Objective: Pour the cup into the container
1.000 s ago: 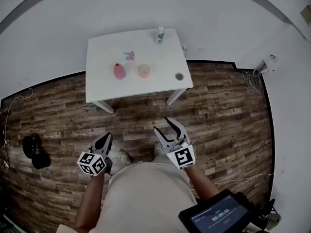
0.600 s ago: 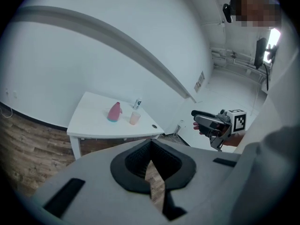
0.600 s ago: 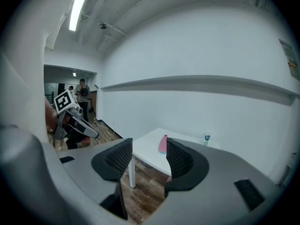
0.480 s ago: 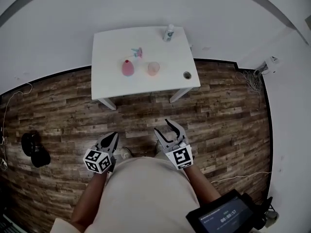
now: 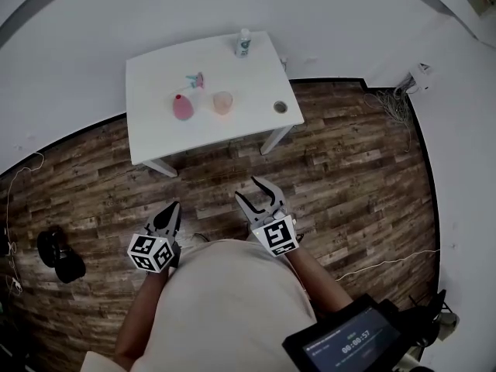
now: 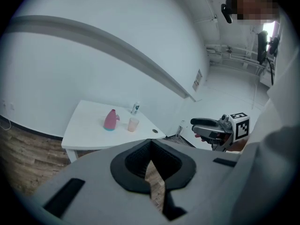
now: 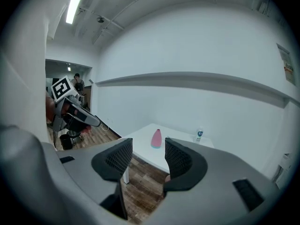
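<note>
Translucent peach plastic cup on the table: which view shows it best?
Head view: the translucent peach plastic cup stands clear, seen from above. Left gripper view shows it small, farther off; right gripper view does not show it.

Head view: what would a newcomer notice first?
A white table against the wall bears a pink container, a pale cup beside it and a small bottle at the back edge. Nearer, over wood floor, the left claw is shut, the right claw open, both empty.
</note>
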`<state>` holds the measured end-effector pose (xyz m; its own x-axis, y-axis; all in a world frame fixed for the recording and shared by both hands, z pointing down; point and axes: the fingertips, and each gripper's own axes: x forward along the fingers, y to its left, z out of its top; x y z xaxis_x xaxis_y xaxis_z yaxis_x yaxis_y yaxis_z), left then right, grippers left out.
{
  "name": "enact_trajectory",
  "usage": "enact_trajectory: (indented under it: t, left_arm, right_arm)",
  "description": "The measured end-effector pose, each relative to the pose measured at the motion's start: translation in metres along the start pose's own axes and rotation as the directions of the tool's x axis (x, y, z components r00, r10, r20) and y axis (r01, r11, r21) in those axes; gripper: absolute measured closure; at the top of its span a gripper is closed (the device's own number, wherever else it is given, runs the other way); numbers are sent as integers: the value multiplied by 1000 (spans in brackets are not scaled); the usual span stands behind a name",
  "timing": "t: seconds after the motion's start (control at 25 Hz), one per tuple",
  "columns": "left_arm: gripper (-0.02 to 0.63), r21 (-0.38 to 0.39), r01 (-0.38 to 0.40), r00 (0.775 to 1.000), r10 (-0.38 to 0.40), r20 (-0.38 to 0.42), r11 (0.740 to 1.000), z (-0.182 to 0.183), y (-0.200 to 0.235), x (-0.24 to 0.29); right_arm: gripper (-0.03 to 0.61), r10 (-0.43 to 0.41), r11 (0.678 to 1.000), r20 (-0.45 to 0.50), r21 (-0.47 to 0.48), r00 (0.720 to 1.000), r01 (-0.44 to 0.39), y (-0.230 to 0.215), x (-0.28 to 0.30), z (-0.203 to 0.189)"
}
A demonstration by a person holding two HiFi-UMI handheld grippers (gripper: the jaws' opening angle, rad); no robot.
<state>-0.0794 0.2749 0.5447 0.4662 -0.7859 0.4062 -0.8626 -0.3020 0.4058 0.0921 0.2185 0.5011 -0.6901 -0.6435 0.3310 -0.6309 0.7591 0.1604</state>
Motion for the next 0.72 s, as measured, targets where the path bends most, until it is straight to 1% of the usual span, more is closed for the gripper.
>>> enact_trajectory:
  t: [0.12,0.32,0.48,0.72]
  left_arm:
    - [604,-5,0,1000,0,-10,1000,-9,-3,0]
    - [604,-19,26,999,-26,-36,999,-26,-15,2]
    - [604,-1,45,997,-45,-69,999,-34,-26,5]
    - [604,35,75,991,-71,-113,997,-39,-46,19]
  right_arm:
    - [360,-13,1000,-4,11,1000,13,-3,-4,-7]
    - [360,-85,996,-15,-5,996,85,-12,-11,-20]
    - [360,-102,995,-42,-10,994,101,-16,-20,-32]
    - [360,-127,992,-42,3,991,128,-27,-34,-37]
